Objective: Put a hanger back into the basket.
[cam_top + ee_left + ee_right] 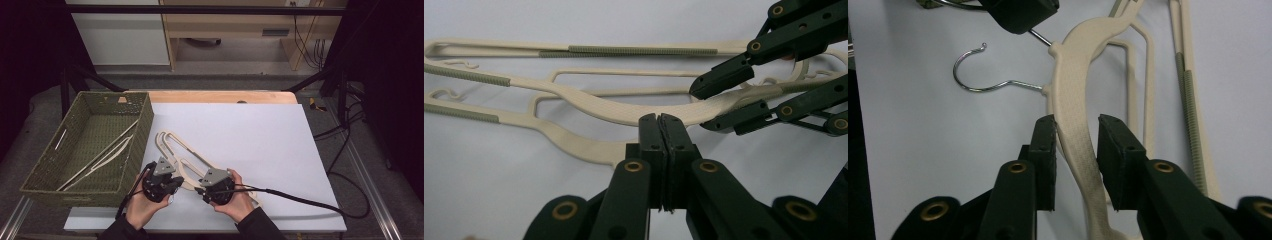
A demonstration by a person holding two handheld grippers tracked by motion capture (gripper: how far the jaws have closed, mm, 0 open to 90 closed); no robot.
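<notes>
Cream plastic runs between the jaws of my right gripper [1075,137]: the arm of the upper hanger [1075,90] passes up through the gap, with one pad just at its side and a sliver of space showing at the other, so the jaws are narrowed around it but not yet pressing. No earlier look is needed to see that they stand only a little wider than the arm itself. My left gripper [660,125] has its two pads pressed flat together with nothing visible between them, its tip resting just in front of the curved neck of that same hanger. In the right gripper view the left one's dark tip sits on the wire where a steel hook [983,75] leaves the neck, though whether it pinches that wire I cannot tell. From above, both hands sit close together at the near edge of the white sheet [260,135], left hand [145,202] and right hand [235,200] on either side of the stacked hangers [182,150], which lie crossed and angle away toward the basket. Farther left stands the green woven basket [45,165], with more pale hangers [100,157] lying inside it. Beyond the sheet shows a strip of wooden tabletop [220,96].
</notes>
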